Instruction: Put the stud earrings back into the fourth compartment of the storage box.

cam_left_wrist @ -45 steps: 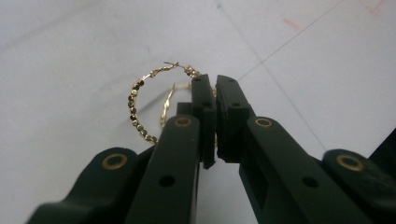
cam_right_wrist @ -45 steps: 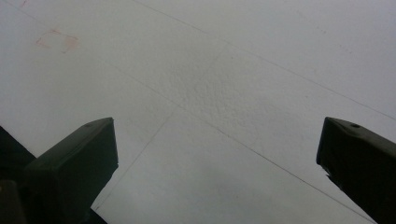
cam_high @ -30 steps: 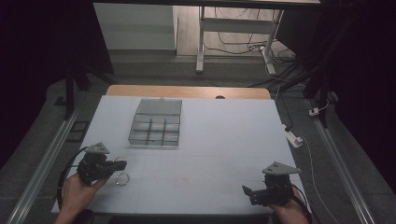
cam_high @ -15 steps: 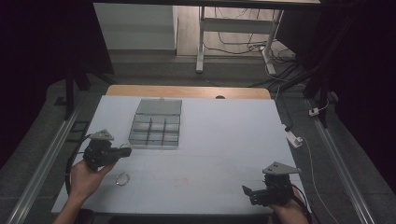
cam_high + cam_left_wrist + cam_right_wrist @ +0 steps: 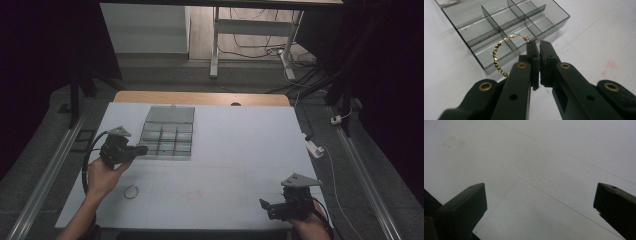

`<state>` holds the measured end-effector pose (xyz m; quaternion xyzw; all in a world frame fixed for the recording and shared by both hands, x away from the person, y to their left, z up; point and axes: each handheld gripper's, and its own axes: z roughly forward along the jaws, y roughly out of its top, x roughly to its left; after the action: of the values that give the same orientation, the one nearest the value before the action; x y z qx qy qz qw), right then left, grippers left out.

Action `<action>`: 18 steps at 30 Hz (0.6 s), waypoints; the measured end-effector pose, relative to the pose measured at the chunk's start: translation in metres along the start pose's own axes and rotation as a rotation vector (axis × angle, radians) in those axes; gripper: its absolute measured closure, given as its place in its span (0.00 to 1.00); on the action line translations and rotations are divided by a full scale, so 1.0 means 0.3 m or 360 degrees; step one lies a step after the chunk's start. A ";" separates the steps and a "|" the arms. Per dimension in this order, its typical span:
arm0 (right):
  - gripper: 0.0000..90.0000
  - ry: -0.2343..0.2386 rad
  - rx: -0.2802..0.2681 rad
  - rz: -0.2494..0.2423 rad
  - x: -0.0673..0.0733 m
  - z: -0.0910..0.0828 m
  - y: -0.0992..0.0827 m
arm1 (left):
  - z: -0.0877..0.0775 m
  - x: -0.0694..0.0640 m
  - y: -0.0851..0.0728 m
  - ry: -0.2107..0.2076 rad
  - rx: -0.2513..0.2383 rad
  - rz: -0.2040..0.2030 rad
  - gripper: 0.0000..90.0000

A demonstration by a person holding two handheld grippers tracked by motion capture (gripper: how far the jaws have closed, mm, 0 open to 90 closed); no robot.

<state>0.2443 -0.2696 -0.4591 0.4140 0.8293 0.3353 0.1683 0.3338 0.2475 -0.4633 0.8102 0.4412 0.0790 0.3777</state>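
Note:
My left gripper (image 5: 539, 45) is shut on a gold beaded hoop earring (image 5: 496, 56), which hangs off the left side of its jaws. It hovers at the near left corner of a clear grey compartment box (image 5: 469, 27). In the high view that gripper (image 5: 141, 149) reaches the box (image 5: 167, 132) from the left. The compartments that I see hold nothing. My right gripper (image 5: 265, 206) rests at the table's front right, and its jaws stand wide open (image 5: 541, 205) over bare white tabletop.
A second small hoop (image 5: 131, 191) lies on the white table (image 5: 240, 150) near the front left, below my left hand. The box's lid (image 5: 170, 114) lies open behind it. A faint red mark (image 5: 194, 194) is on the table's front middle.
My left gripper has risen from the front left of the table and travelled toward the box with the earring in it. The right gripper has stayed put.

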 end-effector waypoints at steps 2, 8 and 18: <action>0.00 0.0000 -0.0001 0.0002 0.000 0.001 0.000 | 0.011 0.009 0.011 0.0006 0.0003 -0.0005 0.96; 0.00 -0.0003 0.0002 0.0002 0.000 0.003 0.000 | 0.046 0.037 0.043 0.0000 0.0011 -0.0033 0.96; 0.00 -0.0002 0.0013 0.0007 -0.001 0.004 0.001 | 0.112 0.079 0.072 0.0028 0.0074 -0.0070 0.96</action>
<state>0.2453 -0.2692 -0.4598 0.4166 0.8297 0.3322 0.1663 0.3775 0.2406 -0.4770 0.8081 0.4639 0.0675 0.3567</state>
